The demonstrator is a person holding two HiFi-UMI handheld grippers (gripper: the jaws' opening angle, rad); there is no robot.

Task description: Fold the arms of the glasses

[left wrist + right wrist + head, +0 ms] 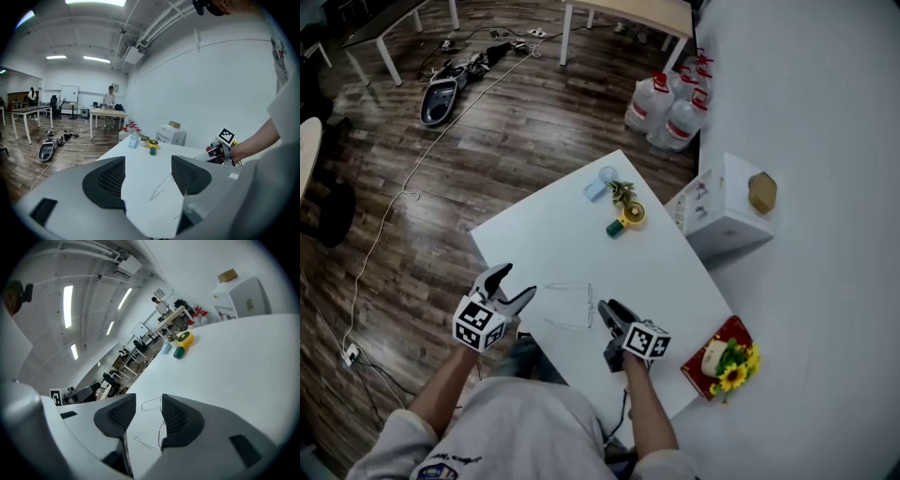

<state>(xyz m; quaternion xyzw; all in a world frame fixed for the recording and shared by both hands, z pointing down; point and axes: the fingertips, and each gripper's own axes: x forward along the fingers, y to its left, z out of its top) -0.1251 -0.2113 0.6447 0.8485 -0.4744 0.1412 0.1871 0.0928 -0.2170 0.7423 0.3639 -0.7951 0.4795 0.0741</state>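
The thin wire-framed glasses [571, 306] lie flat on the white table [666, 272], near its front edge, with both arms spread out. My left gripper [519, 287] hovers just left of them, its jaws wide apart and nothing in them; in the left gripper view [148, 172] one arm of the glasses [160, 188] lies on the table ahead, between the jaws. My right gripper [608, 310] is at the glasses' right end, and the frame [149, 402] shows in the gap between its jaws. The pads do not press on the wire.
At the table's far end stand a yellow and green tape holder [627, 216], a small plant and a blue cup [602, 184]. A white box [727, 211] sits to the right, a red box with flowers [720, 361] at the near right corner. Water jugs [670, 108] and cables are on the wooden floor.
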